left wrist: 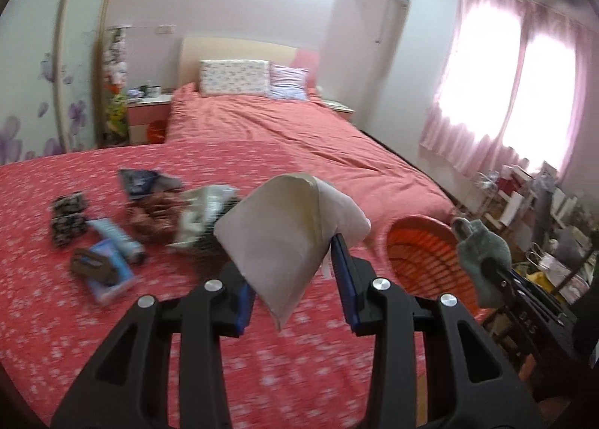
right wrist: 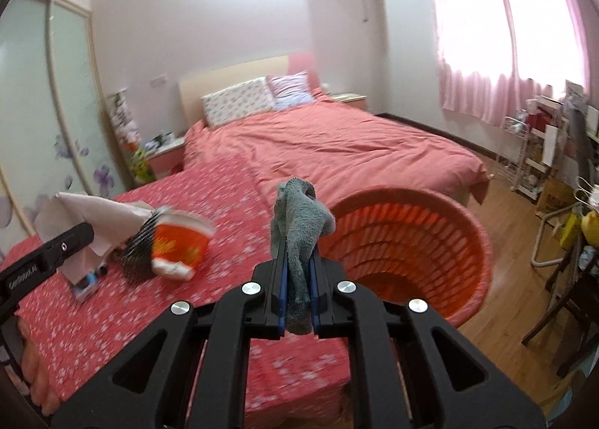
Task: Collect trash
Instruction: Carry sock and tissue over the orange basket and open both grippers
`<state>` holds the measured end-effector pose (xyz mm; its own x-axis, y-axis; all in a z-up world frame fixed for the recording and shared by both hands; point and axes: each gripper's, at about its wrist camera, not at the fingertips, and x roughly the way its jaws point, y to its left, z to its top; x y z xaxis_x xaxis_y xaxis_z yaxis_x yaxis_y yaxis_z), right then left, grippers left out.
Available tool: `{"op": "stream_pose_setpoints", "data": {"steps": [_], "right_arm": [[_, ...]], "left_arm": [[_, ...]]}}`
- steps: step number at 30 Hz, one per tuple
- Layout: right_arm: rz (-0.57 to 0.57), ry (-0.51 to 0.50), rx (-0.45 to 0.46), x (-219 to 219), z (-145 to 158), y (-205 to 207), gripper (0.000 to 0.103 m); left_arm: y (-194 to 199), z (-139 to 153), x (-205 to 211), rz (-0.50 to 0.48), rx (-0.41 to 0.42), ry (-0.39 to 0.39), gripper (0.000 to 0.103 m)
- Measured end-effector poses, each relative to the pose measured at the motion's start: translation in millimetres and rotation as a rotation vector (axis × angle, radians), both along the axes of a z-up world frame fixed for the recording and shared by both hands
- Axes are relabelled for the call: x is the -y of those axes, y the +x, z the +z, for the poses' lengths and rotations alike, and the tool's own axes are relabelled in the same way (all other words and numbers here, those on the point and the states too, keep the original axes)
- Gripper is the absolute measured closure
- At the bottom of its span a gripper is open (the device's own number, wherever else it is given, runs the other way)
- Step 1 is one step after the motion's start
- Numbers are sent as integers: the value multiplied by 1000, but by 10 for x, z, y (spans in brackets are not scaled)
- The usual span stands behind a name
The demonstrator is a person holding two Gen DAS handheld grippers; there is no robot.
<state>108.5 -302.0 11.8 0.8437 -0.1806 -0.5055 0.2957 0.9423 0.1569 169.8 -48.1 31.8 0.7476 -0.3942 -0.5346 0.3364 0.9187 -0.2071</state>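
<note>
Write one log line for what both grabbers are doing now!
left gripper: shut on paper piece | right gripper: shut on grey cloth | orange basket: beside bed

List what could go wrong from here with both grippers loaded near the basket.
1. The left gripper pinches only part of the folded paper, so it might slip out short of the orange basket.
2. The right gripper holds a grey cloth beside the rim; released now, it would probably land on the bedspread.
</note>
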Motion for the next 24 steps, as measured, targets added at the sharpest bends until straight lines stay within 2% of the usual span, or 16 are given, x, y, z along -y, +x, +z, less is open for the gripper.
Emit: {"op": "stream_pose_setpoints", "data": {"steps": [12, 24], "right_arm": [[-121, 31, 22, 575, -107, 66, 93], [-182, 90, 25, 985, -291, 191, 94]], "left_arm": [[259, -201, 1089, -201, -52, -10, 66], [582, -506, 1828, -308, -105, 3, 65]]}}
